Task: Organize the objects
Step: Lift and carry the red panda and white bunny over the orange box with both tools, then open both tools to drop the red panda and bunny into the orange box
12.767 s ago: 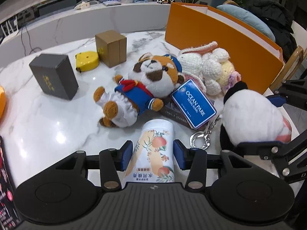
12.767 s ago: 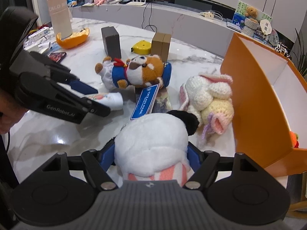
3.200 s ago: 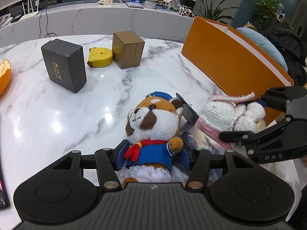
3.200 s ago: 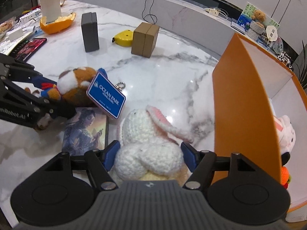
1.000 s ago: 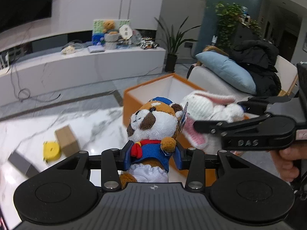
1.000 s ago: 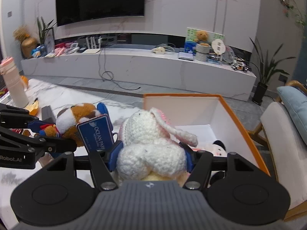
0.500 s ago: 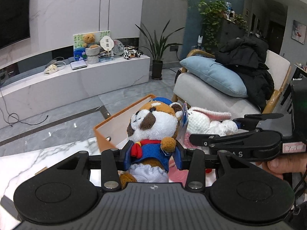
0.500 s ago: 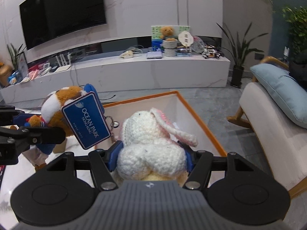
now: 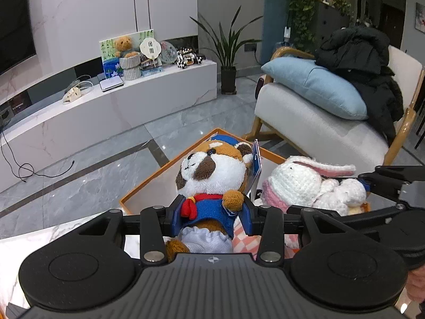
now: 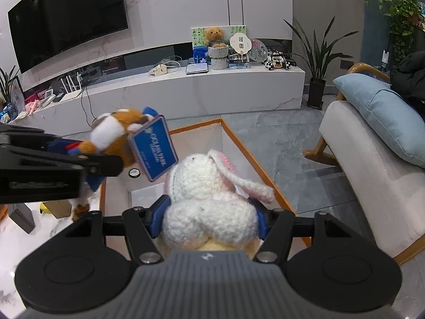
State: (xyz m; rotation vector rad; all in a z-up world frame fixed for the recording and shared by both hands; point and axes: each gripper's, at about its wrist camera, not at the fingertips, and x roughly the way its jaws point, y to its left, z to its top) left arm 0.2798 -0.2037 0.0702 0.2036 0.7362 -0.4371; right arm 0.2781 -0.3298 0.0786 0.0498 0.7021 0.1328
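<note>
My left gripper [image 9: 211, 216] is clamped on the red panda plush [image 9: 212, 170]; my right gripper [image 10: 208, 219] is clamped on the crocheted bunny [image 10: 209, 199], both above the orange box [image 10: 261, 171].

**White marble desk, lower left of the right wrist view**

The white grey-veined marble desk [image 10: 16, 242] carries a dark grey box [image 10: 23, 217], a brown cardboard box [image 10: 60, 208] and a yellow object [image 10: 44, 208], close together. An orange-rimmed open box [image 10: 255, 159] stands beside the desk edge.

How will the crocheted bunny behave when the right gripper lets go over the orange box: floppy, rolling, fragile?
Likely soft: the crocheted bunny bulges between the right gripper pads. Its ear droops, so probably floppy. It should drop into the orange box and settle rather than roll or break.
</note>
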